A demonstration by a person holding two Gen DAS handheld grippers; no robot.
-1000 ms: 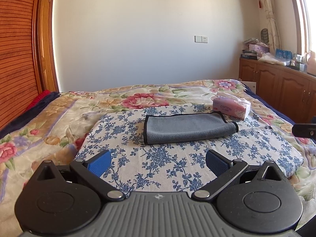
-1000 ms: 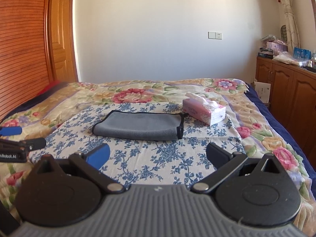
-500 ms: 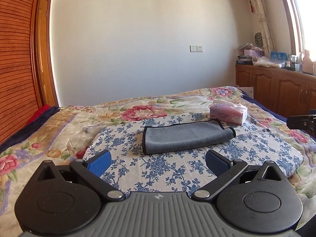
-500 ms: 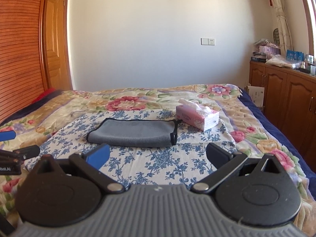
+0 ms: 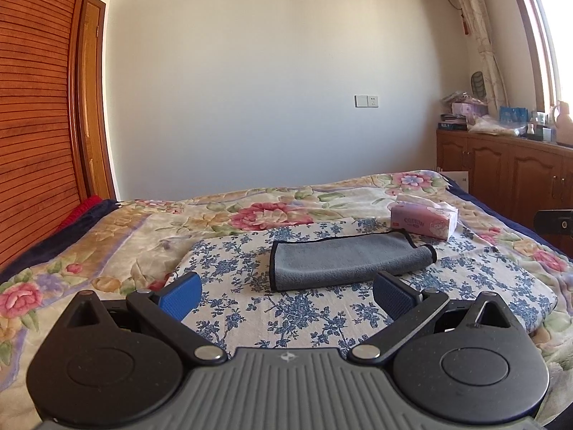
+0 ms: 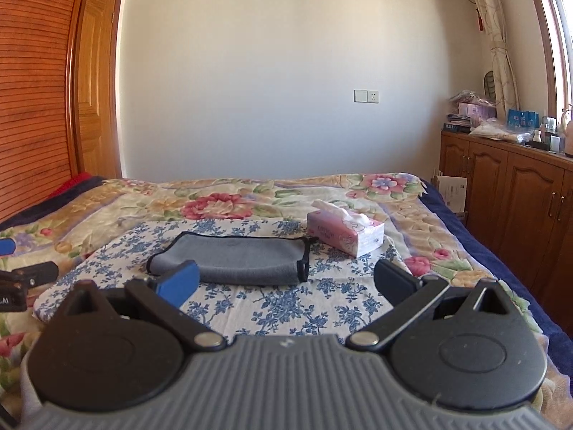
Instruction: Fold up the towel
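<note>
Towel (image 5: 347, 261), grey with black edging, lies folded on the blue-floral cloth (image 5: 322, 319) spread over the bed, its long axis running across both views, ahead of the fingers. Left gripper (image 5: 286, 295) and right gripper (image 6: 284, 281) both stand spread wide, holding nothing, clear of the fabric. Neither appears clearly nearer. Left view shows the rolled fold at the towel's right end; right view shows the black loop at that end and the pink tissue box (image 6: 345, 233) just beyond it, plus the other gripper's tip at the left margin.
</note>
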